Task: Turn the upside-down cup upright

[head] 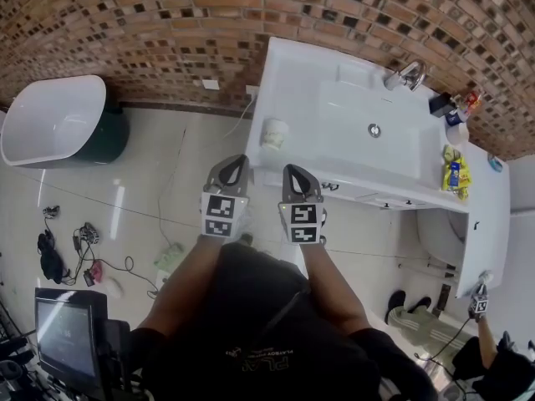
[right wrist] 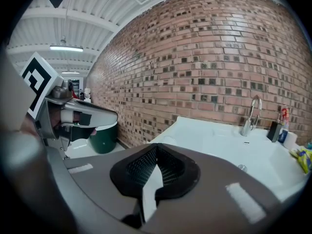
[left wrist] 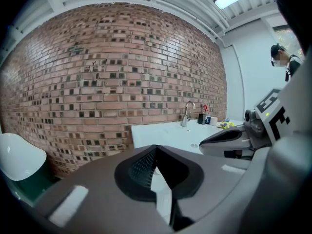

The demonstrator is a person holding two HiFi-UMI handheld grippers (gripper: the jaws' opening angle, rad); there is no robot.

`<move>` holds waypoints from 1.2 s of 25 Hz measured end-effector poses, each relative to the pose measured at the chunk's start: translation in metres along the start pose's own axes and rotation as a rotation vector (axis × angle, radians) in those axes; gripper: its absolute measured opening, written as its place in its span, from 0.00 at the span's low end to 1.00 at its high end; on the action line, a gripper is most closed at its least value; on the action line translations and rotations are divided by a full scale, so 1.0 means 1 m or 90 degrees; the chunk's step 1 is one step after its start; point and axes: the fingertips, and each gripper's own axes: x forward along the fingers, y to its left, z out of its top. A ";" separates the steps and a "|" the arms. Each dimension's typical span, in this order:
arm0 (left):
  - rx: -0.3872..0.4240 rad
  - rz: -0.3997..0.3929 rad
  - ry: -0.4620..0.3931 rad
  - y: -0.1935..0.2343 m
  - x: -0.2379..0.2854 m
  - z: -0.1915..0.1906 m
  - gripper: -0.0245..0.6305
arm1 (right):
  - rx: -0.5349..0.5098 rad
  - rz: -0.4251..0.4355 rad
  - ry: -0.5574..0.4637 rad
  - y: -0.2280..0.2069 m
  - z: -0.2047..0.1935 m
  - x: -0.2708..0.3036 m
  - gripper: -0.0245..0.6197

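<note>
A pale cup (head: 274, 132) stands upside down on the left end of the white sink counter (head: 309, 78). Both grippers hover side by side just in front of the counter's near edge. My left gripper (head: 237, 160) is a little left of and short of the cup, its jaws shut on nothing. To the cup's right, my right gripper (head: 292, 170) is also shut and empty. In the left gripper view, the shut jaw tips (left wrist: 155, 149) point at the counter (left wrist: 165, 133). The right gripper (right wrist: 156, 150) faces the basin, and the cup (right wrist: 169, 139) shows faintly just past its tips.
A chrome tap (head: 405, 76) and drain (head: 374, 129) belong to the basin. Bottles (head: 456, 111) and a yellow packet (head: 454, 172) lie at the counter's right end. A white tub (head: 50, 119) stands at left. Cables (head: 84, 249) and a monitor (head: 71, 328) are on the floor.
</note>
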 end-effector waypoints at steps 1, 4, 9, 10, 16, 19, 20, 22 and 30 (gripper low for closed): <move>-0.001 0.001 0.000 0.006 0.005 0.002 0.04 | 0.007 -0.004 0.005 -0.004 0.001 0.007 0.06; -0.002 -0.002 0.003 0.021 0.020 0.004 0.04 | 0.018 -0.037 0.022 -0.018 0.004 0.028 0.06; -0.008 -0.008 0.010 0.044 0.039 0.005 0.04 | 0.033 -0.059 0.048 -0.028 0.007 0.053 0.06; -0.008 -0.011 0.008 0.047 0.044 0.007 0.04 | 0.037 -0.059 0.052 -0.028 0.007 0.058 0.06; -0.004 -0.039 0.003 0.052 0.068 0.014 0.04 | 0.133 -0.064 0.107 -0.038 -0.013 0.084 0.06; -0.005 -0.047 0.000 0.057 0.077 0.019 0.04 | 0.188 -0.057 0.127 -0.043 -0.018 0.092 0.06; -0.005 -0.048 0.000 0.059 0.081 0.020 0.04 | 0.215 -0.048 0.135 -0.045 -0.019 0.095 0.06; -0.005 -0.053 -0.001 0.060 0.087 0.022 0.04 | 0.291 -0.021 0.157 -0.049 -0.026 0.101 0.13; -0.008 -0.074 -0.003 0.067 0.105 0.026 0.04 | 0.453 0.066 0.223 -0.056 -0.036 0.130 0.44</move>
